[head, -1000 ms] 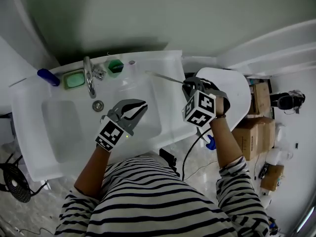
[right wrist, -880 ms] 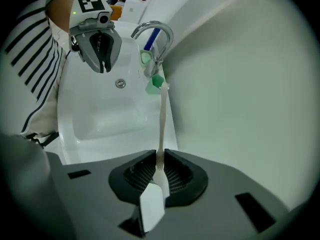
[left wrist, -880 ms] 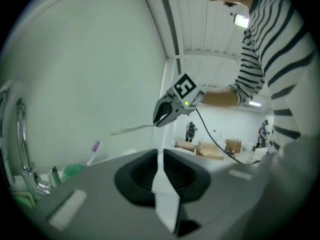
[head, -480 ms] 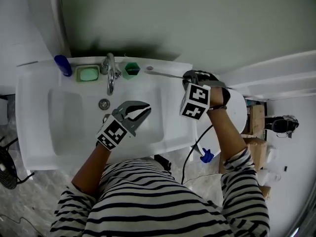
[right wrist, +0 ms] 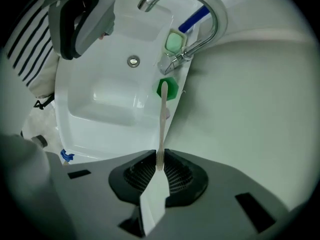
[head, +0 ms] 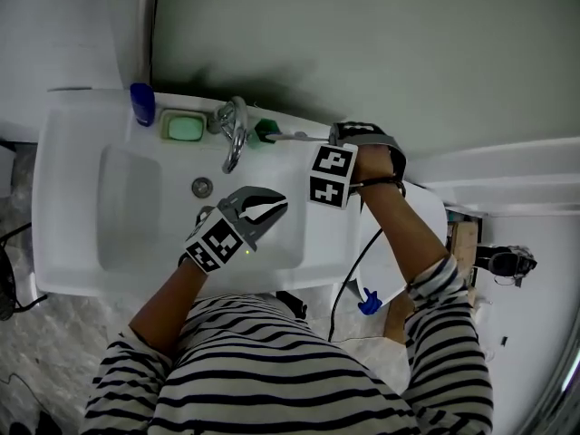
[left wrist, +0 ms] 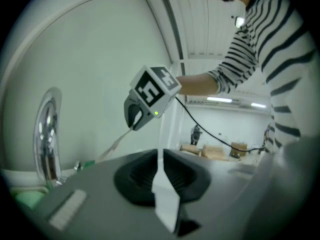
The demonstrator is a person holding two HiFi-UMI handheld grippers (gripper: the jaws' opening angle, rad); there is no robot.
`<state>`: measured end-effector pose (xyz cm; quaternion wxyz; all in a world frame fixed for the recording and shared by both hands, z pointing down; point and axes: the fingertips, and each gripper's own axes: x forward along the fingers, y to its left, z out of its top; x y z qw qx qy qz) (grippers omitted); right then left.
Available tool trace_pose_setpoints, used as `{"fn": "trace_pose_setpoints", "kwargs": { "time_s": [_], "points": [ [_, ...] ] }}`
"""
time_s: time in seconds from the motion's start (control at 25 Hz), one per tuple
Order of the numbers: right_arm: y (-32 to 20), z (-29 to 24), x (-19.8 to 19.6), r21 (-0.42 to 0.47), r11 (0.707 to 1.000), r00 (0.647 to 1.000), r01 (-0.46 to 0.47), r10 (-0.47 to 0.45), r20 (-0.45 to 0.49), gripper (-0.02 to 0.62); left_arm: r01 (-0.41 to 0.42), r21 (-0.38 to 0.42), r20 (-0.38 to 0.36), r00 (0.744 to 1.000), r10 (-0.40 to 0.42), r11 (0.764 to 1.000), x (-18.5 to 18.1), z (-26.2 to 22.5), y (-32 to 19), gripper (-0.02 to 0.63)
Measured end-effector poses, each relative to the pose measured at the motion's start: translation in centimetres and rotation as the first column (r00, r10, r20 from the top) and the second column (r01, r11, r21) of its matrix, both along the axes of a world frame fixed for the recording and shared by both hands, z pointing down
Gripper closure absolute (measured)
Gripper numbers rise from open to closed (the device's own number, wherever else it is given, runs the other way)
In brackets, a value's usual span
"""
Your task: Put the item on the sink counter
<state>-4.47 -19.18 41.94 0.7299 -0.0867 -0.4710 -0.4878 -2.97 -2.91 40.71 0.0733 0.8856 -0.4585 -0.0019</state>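
Observation:
My right gripper (head: 333, 137) is shut on the end of a thin pale stick, probably a toothbrush (head: 299, 136). It reaches left along the back ledge of the white sink (head: 72, 152). In the right gripper view the toothbrush (right wrist: 162, 129) runs from the gripper (right wrist: 160, 166) to a green cup (right wrist: 169, 89), its far tip at the cup's mouth. The green cup (head: 265, 130) stands right of the faucet (head: 234, 134). My left gripper (head: 276, 202) hovers over the basin, shut on nothing. In the left gripper view that gripper (left wrist: 159, 156) faces the right gripper (left wrist: 131, 124).
A green soap dish (head: 184, 128) and a blue bottle (head: 141, 103) stand on the ledge left of the faucet. The drain (head: 202, 187) lies in the basin. A wall rises right behind the sink. A white toilet (head: 426, 216) and a cable are at the right.
My right gripper has carried the toothbrush left along the back ledge and rolled, bringing its tip to the green cup. The left gripper stays over the basin.

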Motion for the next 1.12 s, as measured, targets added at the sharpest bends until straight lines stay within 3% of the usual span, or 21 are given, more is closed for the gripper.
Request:
{"fn": "trace_pose_setpoints", "kwargs": {
  "time_s": [0.36,0.64,0.76,0.84,0.92,1.12],
  "points": [
    [-0.1,2.6,-3.2,0.056,0.994,0.986,0.099,-0.091,-0.139,0.546,0.049,-0.015,-0.016,0.999,-0.049,0.999,-1.9,0.6,1.1,0.588],
    [-0.7,4.6,-5.6,0.068,0.989,0.975,0.135,-0.120,-0.186,0.545,0.071,-0.021,-0.025,0.997,-0.072,0.997,-3.3,1.3,1.2,0.588],
    [-0.2,5.3,-6.5,0.024,0.991,0.979,0.135,-0.129,-0.159,0.545,0.082,-0.027,-0.028,0.996,-0.083,0.996,-3.5,1.4,1.3,0.588],
    [0.1,5.6,-6.8,-0.008,0.994,0.985,0.113,-0.113,-0.130,0.476,0.086,-0.028,-0.027,0.996,-0.086,0.996,-3.6,1.5,1.4,0.588],
    [0.5,5.7,-7.0,-0.034,0.994,0.989,0.101,-0.104,-0.107,0.446,0.090,-0.029,-0.027,0.995,-0.091,0.995,-3.7,1.6,1.4,0.588],
    [1.2,4.4,-8.0,-0.056,0.991,0.993,0.120,-0.121,-0.016,0.446,0.096,-0.028,-0.028,0.995,-0.097,0.995,-3.8,1.4,1.1,0.588]
  ]
}}
